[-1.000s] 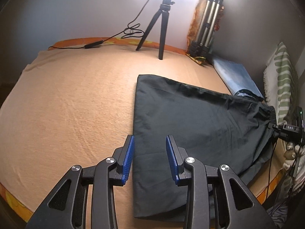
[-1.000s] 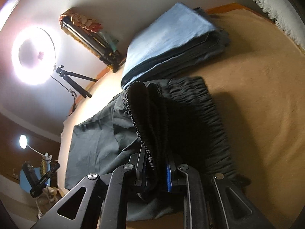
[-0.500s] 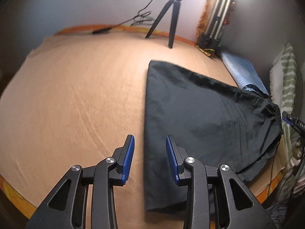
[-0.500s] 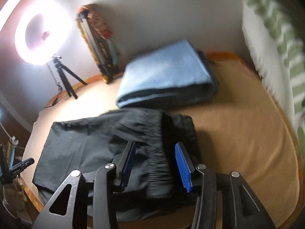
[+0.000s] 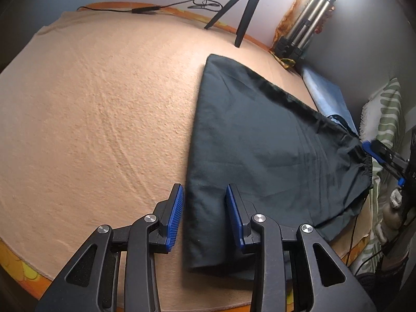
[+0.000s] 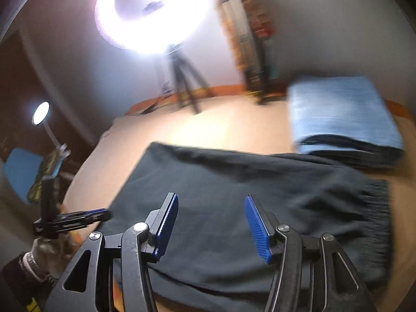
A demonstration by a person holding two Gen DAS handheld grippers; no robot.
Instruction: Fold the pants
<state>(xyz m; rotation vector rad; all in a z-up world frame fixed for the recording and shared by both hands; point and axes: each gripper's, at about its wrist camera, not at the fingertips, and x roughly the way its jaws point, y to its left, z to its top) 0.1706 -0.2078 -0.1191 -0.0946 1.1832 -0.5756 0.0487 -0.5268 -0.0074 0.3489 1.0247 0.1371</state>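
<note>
The black pants (image 5: 262, 143) lie flat on the bed (image 5: 104, 109), long axis running from the hem end near the left gripper (image 5: 204, 213) to the elastic waistband (image 6: 377, 221) at the far right. The left gripper's fingers are parted and hold nothing, poised over the hem edge. The right gripper (image 6: 212, 223) is spread wide and holds nothing above the cloth. A folded blue garment (image 6: 343, 114) lies just beyond the waistband.

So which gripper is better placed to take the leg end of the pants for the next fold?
Left, I think. The left gripper is open right at the hem end of the pants. The right gripper, also open, hovers near the waistband, far from that end.
</note>
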